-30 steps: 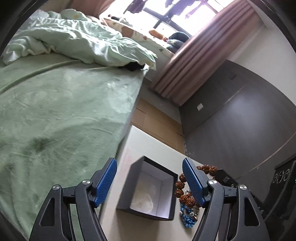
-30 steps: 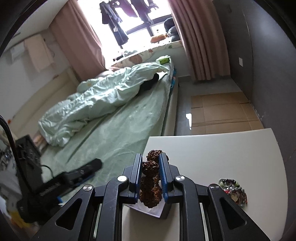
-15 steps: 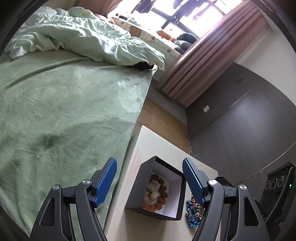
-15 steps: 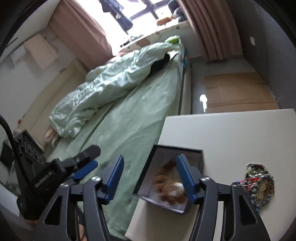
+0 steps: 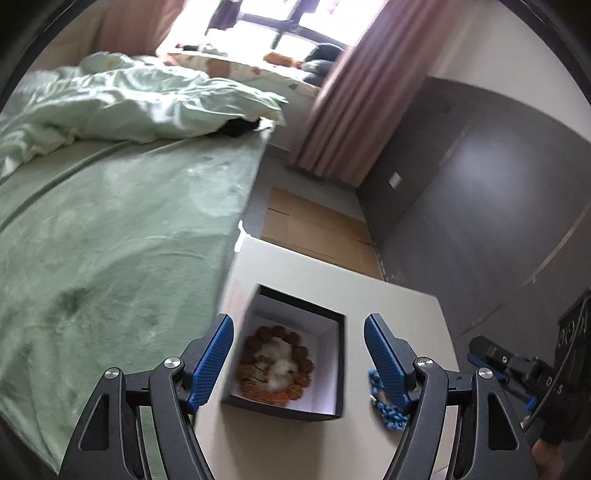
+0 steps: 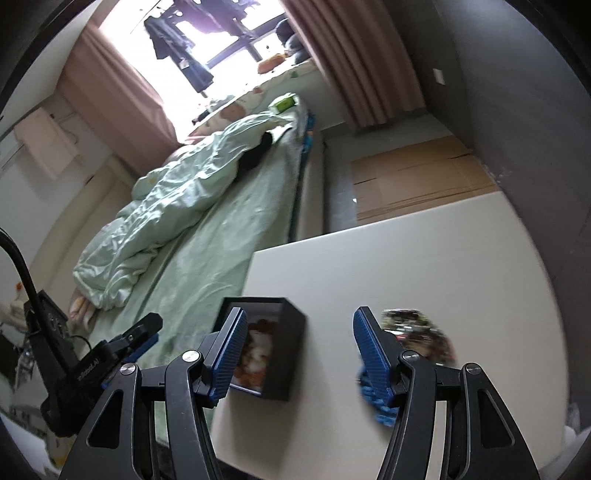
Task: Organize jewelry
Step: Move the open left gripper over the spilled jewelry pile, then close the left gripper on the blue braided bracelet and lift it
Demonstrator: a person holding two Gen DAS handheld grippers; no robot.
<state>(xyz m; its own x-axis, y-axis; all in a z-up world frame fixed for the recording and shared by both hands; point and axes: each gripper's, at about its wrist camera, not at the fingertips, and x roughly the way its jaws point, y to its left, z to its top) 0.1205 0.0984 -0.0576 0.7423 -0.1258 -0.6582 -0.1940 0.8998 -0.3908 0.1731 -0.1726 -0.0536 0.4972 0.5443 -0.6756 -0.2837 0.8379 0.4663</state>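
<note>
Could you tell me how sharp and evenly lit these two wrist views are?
Left wrist view: window blown out white, brown bead bracelet in the black box smeared by blur. Right wrist view: same window glare, multicoloured bracelets on the table streaked; strong fisheye bending in both.

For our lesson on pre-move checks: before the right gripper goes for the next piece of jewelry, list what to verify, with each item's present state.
1. Brown bead bracelet lies inside the black box: ok.
2. Right gripper empty, jaws apart after just opening: ok.
3. Left gripper open, holding nothing: ok.
4. Blue bead piece on the white table, partly hidden behind a finger: cannot tell how it lies.
5. Multicoloured bead bracelet in view beside the box: ok, though blurred.
6. Box room for more: cannot tell.
</note>
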